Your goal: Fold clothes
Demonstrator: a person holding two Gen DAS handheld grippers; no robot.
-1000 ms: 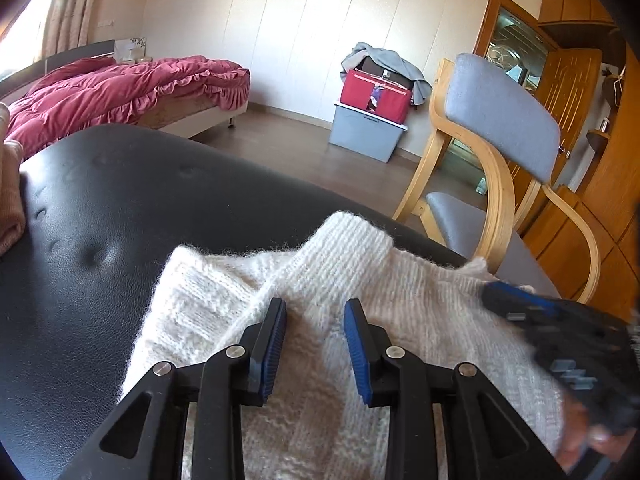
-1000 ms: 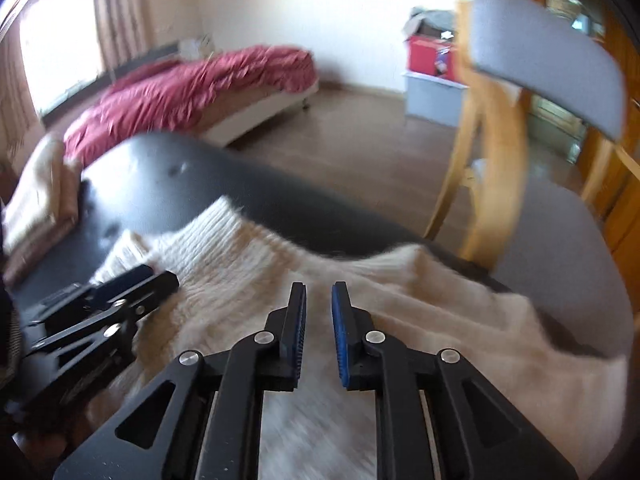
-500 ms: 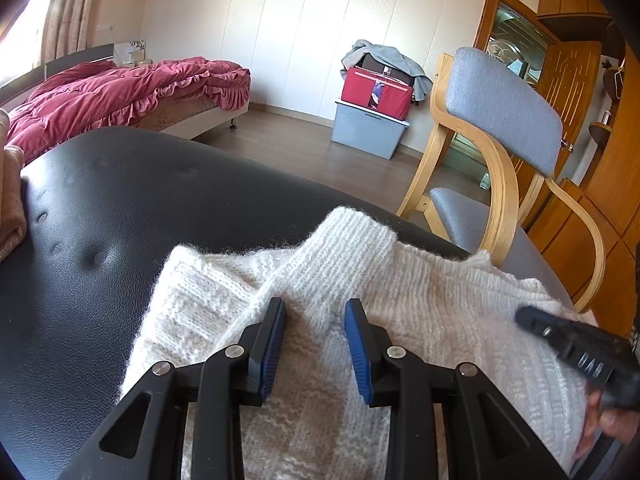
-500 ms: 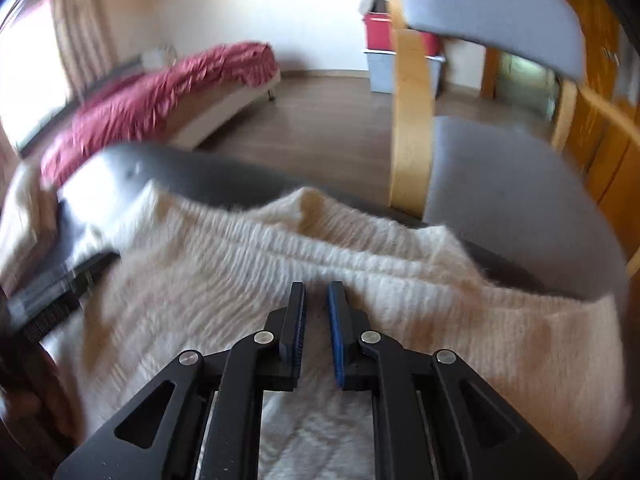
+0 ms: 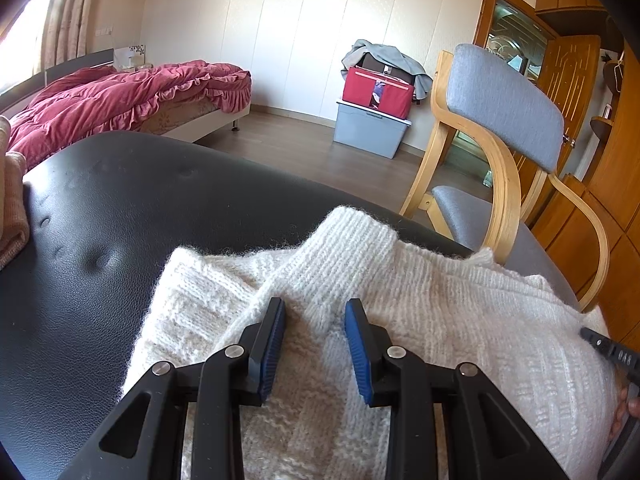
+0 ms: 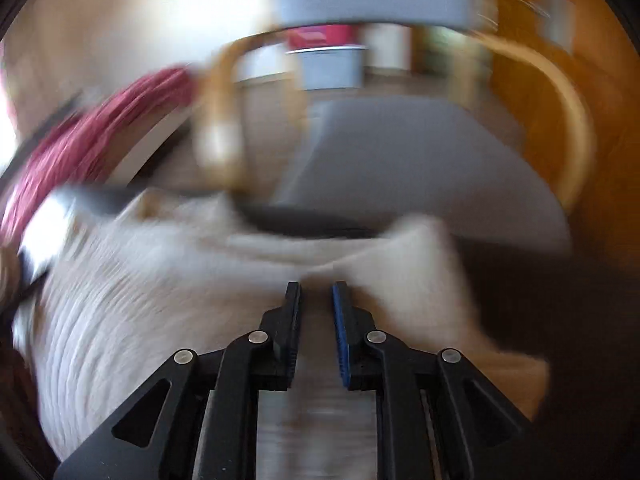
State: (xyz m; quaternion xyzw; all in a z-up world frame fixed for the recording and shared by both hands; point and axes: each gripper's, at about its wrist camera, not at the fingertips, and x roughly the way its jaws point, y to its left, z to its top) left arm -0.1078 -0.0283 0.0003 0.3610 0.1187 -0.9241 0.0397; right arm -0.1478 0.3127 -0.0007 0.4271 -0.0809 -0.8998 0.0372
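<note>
A white sweater [image 5: 400, 320] lies lower centre on a black cushion [image 5: 120, 208]. The left gripper [image 5: 316, 340] hovers half-open; the right gripper [image 6: 316, 320] — nearly closed, empty — has swept rightward, seeking the next fold edge.

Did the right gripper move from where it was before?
Yes. The right gripper slid right along the sweater, toward the chair.

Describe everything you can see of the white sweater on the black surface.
The white sweater is a fuzzy cream knit, ribbed in places and block-patterned in others. It lies loosely on the black padded surface, a ribbed cuff or collar folded up toward the far edge. The left gripper hovers over it, jaws apart. The right-wrist view is blurred; its sweater edge looks bunched.
</note>
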